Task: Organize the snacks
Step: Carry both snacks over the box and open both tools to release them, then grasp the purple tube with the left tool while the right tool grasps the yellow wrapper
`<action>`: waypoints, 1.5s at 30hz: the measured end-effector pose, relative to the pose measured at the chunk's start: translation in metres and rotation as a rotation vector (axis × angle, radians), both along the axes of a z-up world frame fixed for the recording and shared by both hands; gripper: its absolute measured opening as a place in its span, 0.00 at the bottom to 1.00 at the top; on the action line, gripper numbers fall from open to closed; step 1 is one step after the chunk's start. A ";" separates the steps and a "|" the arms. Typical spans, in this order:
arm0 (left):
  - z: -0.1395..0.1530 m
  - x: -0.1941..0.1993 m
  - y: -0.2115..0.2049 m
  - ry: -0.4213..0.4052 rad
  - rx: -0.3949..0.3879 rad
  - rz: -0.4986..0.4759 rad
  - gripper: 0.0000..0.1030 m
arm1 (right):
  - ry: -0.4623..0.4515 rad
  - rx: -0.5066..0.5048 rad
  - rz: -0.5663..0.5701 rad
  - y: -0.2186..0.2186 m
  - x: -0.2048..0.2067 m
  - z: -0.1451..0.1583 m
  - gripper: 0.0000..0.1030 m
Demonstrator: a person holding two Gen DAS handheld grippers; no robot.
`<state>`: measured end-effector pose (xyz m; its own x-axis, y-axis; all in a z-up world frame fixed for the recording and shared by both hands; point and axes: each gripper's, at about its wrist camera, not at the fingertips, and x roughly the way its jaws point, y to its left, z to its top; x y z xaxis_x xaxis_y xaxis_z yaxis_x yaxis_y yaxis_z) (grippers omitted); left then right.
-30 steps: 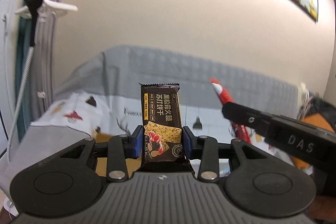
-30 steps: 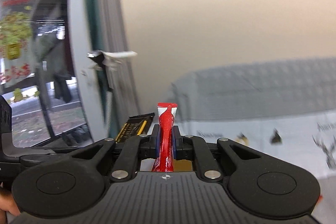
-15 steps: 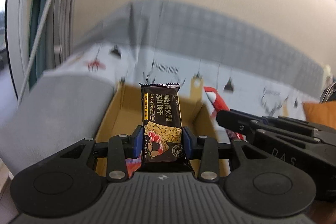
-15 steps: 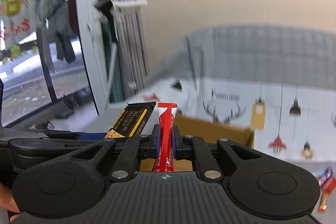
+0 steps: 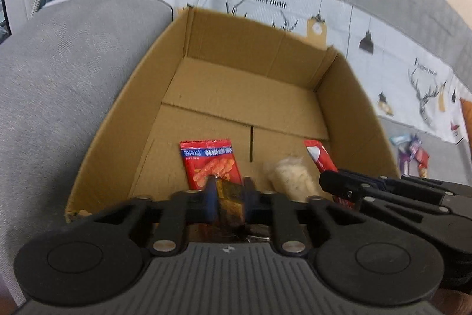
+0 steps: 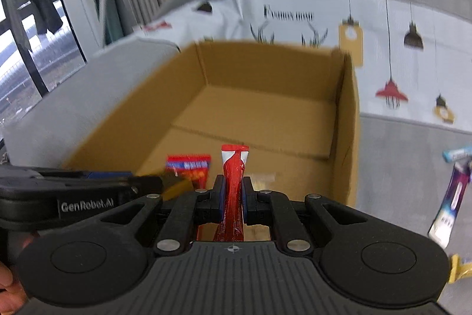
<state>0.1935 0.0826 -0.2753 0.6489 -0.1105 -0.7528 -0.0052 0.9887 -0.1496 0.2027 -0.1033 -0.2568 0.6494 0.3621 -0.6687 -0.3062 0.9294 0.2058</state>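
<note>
While tilted down over cardboard box (image 5: 124, 120), left claw (image 5: 229, 204) closing on cracker packet (image 5: 228, 204).

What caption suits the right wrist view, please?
Right gripper holding a red snack stick over a cardboard box.

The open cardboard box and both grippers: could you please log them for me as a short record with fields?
Box: open brown cardboard box on grey sofa
Inside: red snack packet, pale clear-wrapped snack
Left gripper: jaws closing, dark brown cracker packet between them, over the box
Right gripper: jaws shut on red stick sachet, over the box
Outside: loose wrapped snacks right of the box
</note>
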 end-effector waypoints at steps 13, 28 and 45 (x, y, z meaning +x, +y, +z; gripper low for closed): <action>0.021 -0.007 -0.018 -0.035 0.002 -0.062 0.59 | -0.020 0.069 -0.019 -0.021 -0.004 0.003 0.32; 0.022 -0.044 -0.181 -0.126 0.010 -0.387 0.82 | -0.129 0.133 -0.377 -0.212 -0.100 -0.010 0.98; -0.089 0.068 -0.343 -0.044 0.090 -0.537 0.69 | 0.193 0.375 -0.660 -0.336 -0.058 -0.117 0.75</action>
